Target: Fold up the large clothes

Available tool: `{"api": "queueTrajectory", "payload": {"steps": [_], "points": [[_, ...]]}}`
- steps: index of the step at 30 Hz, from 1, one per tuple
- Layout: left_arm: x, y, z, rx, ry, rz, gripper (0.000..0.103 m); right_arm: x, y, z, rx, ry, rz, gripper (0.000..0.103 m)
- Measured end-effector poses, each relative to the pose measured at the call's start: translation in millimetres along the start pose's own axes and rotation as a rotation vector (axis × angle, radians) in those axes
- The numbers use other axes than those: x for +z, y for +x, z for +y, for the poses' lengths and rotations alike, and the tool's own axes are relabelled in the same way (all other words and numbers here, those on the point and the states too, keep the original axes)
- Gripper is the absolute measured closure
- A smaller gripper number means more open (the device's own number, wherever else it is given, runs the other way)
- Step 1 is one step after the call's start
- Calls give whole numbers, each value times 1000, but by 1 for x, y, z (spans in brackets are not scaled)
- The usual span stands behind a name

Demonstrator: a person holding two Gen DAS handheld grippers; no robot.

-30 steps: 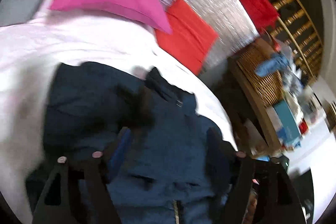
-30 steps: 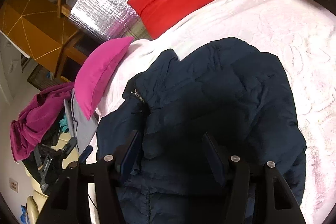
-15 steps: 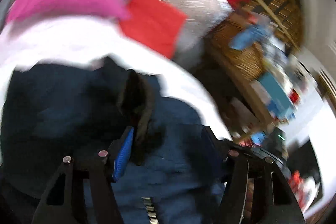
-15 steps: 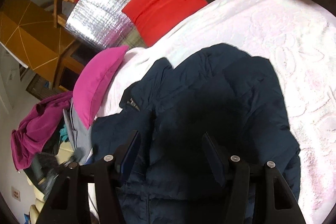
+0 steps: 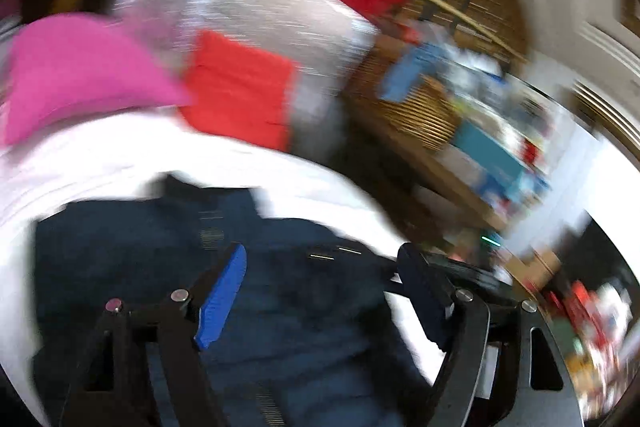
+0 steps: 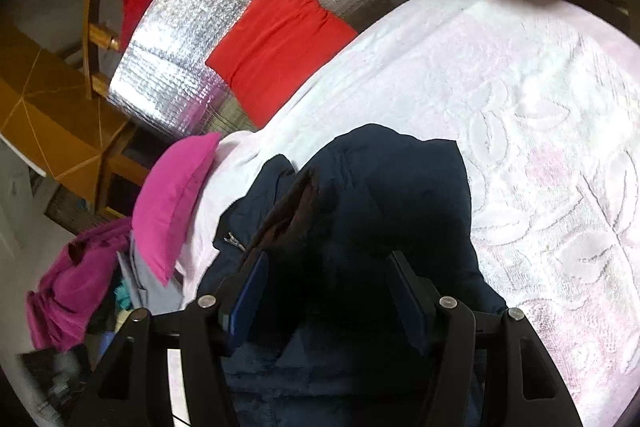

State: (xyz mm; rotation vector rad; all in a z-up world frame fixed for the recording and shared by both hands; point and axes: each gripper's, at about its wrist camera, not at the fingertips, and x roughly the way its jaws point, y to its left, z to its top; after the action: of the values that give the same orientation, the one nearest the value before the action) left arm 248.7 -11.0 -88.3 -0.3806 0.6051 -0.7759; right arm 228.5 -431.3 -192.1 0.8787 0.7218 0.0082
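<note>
A dark navy puffer jacket (image 6: 392, 195) lies on a white bedspread (image 6: 520, 99); its collar with a brown lining (image 6: 296, 211) is turned up. It also shows blurred in the left wrist view (image 5: 160, 267). My left gripper (image 5: 320, 267) is open above the jacket, with nothing between its fingers. My right gripper (image 6: 324, 279) is open just over the jacket's middle, holding nothing.
A pink pillow (image 6: 176, 203) and a red pillow (image 6: 276, 47) lie at the bed's head against a silver foil panel (image 6: 208, 7). A magenta garment (image 6: 68, 283) hangs off the bed's left side. A cluttered wooden shelf (image 5: 440, 123) stands beside the bed.
The left gripper swung fast and the view is blurred; the jacket fold it was over now lies flatter. The right gripper moved closer over the jacket, whose collar now stands turned up.
</note>
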Motion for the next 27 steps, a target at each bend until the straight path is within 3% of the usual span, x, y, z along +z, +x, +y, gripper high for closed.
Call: {"api": "queueTrajectory", "payload": {"steps": [3, 7, 11, 16, 18, 21, 22, 27], "points": [[1, -6, 58, 204, -147, 8, 24, 7, -1, -17, 65, 95, 16, 29], [-7, -16, 127, 366, -345, 50, 24, 7, 17, -37, 145, 206, 112, 29], [-19, -23, 169, 426, -485, 76, 24, 2, 31, -39, 65, 219, 144, 29], [-27, -17, 173, 449, -470, 148, 25, -2, 47, -26, -19, 140, 158, 31], [-31, -12, 175, 442, -480, 171, 25, -6, 59, -22, -43, 101, 169, 58], [-37, -9, 174, 433, -472, 205, 30, -13, 73, -12, -75, 34, 188, 80], [-39, -9, 173, 433, -468, 212, 35, -15, 71, -7, -90, 12, 168, 81], [-38, -9, 168, 462, -453, 229, 36, -13, 36, 15, -93, -106, 18, 88]]}}
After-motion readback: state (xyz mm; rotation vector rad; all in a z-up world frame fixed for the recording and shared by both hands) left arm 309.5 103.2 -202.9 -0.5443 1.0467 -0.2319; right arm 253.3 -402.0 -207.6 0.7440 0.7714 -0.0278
